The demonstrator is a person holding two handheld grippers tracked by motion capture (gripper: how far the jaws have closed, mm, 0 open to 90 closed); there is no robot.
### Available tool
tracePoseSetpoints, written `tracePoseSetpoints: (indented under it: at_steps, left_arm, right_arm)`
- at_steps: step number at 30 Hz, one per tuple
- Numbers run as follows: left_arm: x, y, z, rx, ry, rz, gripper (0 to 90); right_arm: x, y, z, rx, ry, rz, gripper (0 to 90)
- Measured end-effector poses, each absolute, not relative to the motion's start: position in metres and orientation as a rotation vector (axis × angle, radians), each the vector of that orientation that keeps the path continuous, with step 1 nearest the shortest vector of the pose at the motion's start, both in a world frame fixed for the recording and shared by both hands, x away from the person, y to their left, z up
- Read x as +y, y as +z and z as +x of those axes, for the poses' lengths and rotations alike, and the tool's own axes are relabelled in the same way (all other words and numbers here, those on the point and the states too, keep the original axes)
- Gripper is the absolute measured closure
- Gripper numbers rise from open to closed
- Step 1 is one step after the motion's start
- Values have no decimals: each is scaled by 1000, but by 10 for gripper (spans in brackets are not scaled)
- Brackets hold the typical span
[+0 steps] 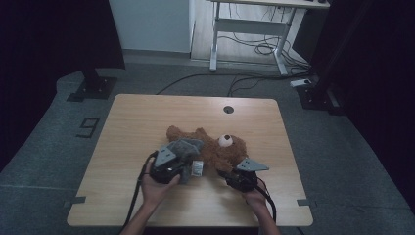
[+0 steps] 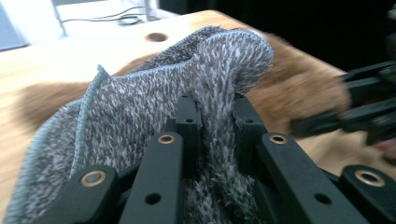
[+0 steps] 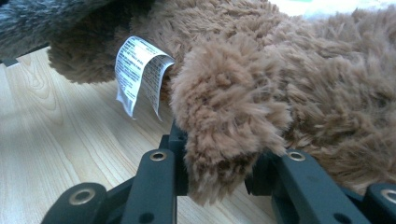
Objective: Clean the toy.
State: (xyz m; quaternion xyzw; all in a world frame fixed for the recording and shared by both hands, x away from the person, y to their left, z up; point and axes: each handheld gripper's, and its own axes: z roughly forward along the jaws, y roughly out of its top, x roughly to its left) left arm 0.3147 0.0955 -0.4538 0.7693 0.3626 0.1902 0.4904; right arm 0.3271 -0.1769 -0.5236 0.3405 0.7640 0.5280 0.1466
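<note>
1. Left gripper (image 2: 212, 114): my jaws are pinched tight on a fold of the grey knit garment (image 2: 154, 107), the cloth bunched between the pads and draping back over the gripper body.
2. Right gripper (image 3: 217, 161): jaws clamped on a plush limb of the teddy bear (image 3: 299, 79), fur bulging out on either side of the pads. I judge this hold is an anchor, pinning the bear while the other hand works the cloth.
3. A white printed tag (image 3: 137, 72) hangs from the bear's seam just beside the held limb, curled, clear of the table (image 3: 51, 140).
4. Outward, high view: the bear (image 1: 220, 147) lies flat near the table's middle, toward my edge, one white eye up.
5. Garment (image 1: 183, 147) covers the bear's lower body; looks like dressing or undressing, cannot tell which.
6. Bear is brown and shaggy; the knit is mottled grey with a ribbed hem.
</note>
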Motion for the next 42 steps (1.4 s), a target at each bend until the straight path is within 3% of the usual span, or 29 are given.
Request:
tracePoseSetpoints:
  at_steps: [6, 11, 42]
  left_arm:
    - [33, -466, 321, 797, 398, 1961, 765]
    - [25, -482, 324, 818, 387, 1959, 764]
    - [189, -520, 316, 1153, 522, 1810, 766]
  right_arm:
    - [-177, -523, 327, 2199, 1521, 978, 695]
    - [-178, -524, 327, 2208, 1504, 980, 695]
    - [-175, -524, 326, 2216, 1529, 959, 695]
